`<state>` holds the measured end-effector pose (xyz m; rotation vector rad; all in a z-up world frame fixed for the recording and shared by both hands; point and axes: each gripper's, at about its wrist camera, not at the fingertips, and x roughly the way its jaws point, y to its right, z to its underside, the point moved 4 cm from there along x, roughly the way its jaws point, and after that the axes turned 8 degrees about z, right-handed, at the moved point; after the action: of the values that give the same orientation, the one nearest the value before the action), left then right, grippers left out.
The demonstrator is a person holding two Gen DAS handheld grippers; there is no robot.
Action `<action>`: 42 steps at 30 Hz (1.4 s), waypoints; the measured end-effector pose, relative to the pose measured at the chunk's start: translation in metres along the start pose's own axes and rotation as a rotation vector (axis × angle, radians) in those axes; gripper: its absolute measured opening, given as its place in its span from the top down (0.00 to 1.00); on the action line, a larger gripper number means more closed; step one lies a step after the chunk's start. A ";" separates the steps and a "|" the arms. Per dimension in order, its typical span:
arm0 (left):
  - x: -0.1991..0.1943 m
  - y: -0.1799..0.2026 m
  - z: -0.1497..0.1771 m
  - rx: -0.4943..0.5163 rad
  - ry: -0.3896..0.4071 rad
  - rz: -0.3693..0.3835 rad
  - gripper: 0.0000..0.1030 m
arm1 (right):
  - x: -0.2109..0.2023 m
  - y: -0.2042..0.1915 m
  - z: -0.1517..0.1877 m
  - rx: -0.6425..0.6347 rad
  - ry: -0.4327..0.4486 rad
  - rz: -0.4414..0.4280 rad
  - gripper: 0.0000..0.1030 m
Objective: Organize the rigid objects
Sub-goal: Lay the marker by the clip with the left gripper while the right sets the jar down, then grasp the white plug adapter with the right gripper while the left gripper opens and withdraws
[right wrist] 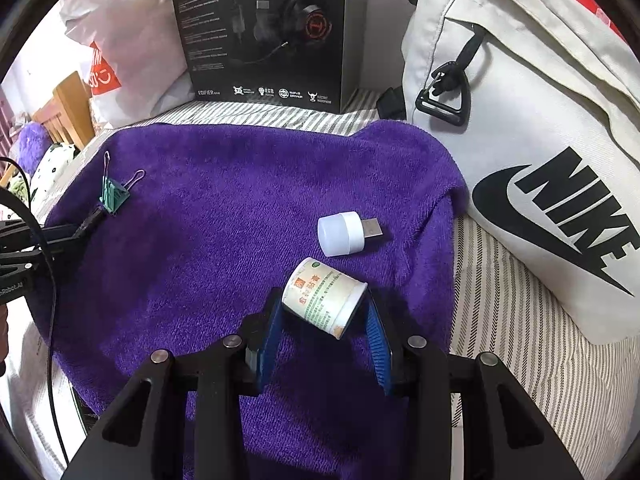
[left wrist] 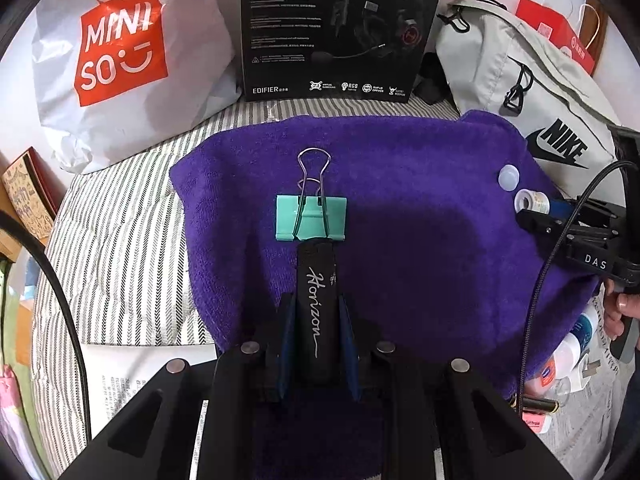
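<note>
My left gripper [left wrist: 316,312] is shut on a black tube marked "Horizon" [left wrist: 316,312], whose tip touches a teal binder clip [left wrist: 311,218] on the purple towel [left wrist: 400,240]. My right gripper [right wrist: 324,304] has its blue fingers on both sides of a small white roll with a printed label [right wrist: 324,298], which lies tilted on the towel [right wrist: 200,240]. A white USB night light [right wrist: 346,232] lies just beyond the roll. The clip also shows in the right wrist view [right wrist: 114,196], at the far left of the towel. The right gripper also shows in the left wrist view [left wrist: 532,216].
A black Edifier headset box [left wrist: 340,28] stands behind the towel. A white Miniso bag [left wrist: 120,64] is at back left, a white Nike bag [right wrist: 540,140] at right. Small bottles and tubes [left wrist: 572,356] lie off the towel's right edge. Striped bedding [left wrist: 120,240] lies beneath.
</note>
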<state>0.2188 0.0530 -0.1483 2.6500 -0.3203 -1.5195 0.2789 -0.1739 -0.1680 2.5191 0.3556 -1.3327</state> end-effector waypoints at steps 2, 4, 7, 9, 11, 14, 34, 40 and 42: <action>0.000 0.000 0.000 0.000 -0.002 -0.001 0.80 | 0.000 0.000 0.000 -0.005 -0.004 -0.009 0.59; -0.001 0.001 0.001 -0.005 -0.007 0.002 0.76 | -0.002 -0.001 0.001 -0.014 -0.012 -0.020 0.56; -0.002 0.010 0.004 0.016 -0.018 0.012 0.62 | -0.005 -0.003 0.002 -0.021 -0.027 -0.023 0.51; -0.004 0.015 0.008 0.031 -0.028 -0.010 0.59 | -0.011 -0.002 0.004 -0.016 -0.028 -0.011 0.46; -0.006 0.017 0.010 0.025 -0.035 -0.019 0.59 | -0.021 0.001 0.007 -0.004 -0.021 -0.002 0.45; -0.014 0.017 0.014 0.003 -0.038 -0.019 0.59 | -0.042 0.005 0.016 0.013 -0.010 0.002 0.45; -0.078 0.034 0.101 -0.041 0.026 0.028 0.56 | -0.115 -0.048 0.125 0.050 0.014 -0.086 0.40; -0.073 0.032 0.118 -0.048 0.015 0.050 0.56 | -0.104 -0.053 0.124 0.079 0.022 -0.066 0.46; -0.071 0.031 0.121 -0.056 0.010 0.055 0.56 | -0.100 -0.055 0.122 0.095 0.028 -0.072 0.53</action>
<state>0.0750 0.0432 -0.1446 2.5829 -0.3413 -1.4766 0.1118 -0.1735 -0.1577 2.6278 0.4016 -1.3729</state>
